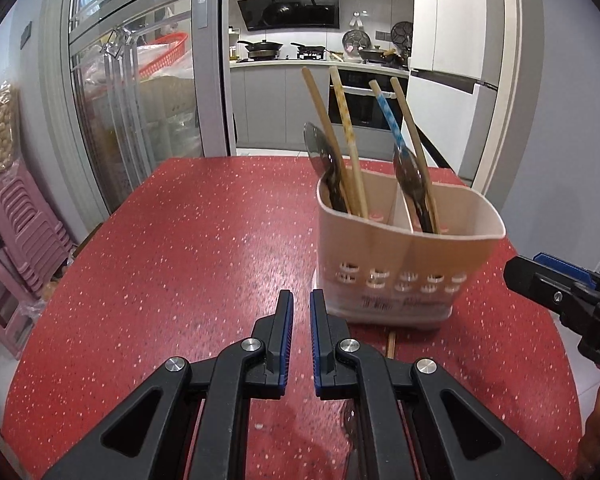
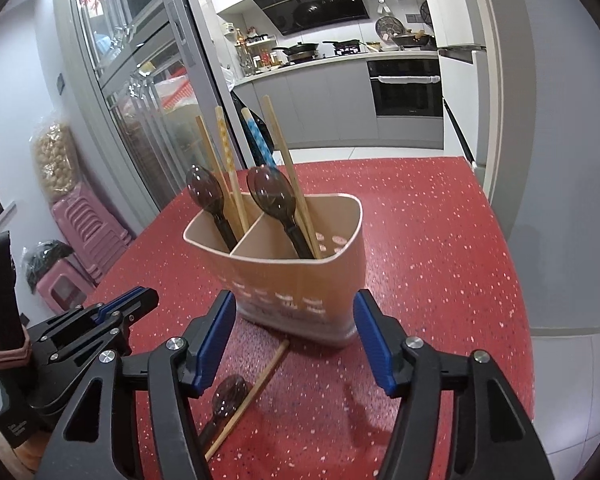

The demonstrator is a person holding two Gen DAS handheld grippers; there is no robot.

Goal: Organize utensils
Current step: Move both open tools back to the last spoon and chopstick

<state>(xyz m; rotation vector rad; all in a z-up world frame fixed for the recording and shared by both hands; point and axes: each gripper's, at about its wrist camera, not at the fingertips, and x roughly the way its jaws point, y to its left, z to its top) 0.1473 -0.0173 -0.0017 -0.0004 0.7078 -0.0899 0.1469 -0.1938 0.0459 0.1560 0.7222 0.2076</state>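
Right wrist view: my right gripper gapes wide and empty, my left gripper is pinched shut on nothing, while the loose chopstick and dark spoon look light, stiff and slippery, so I'd pinch mid-shaft.

Stacked pink stools beside glass sliding door; kitchen stove beyond.

Upright beige 2-compartment holder with spoons, chopsticks; loose dark spoon and chopstick before it
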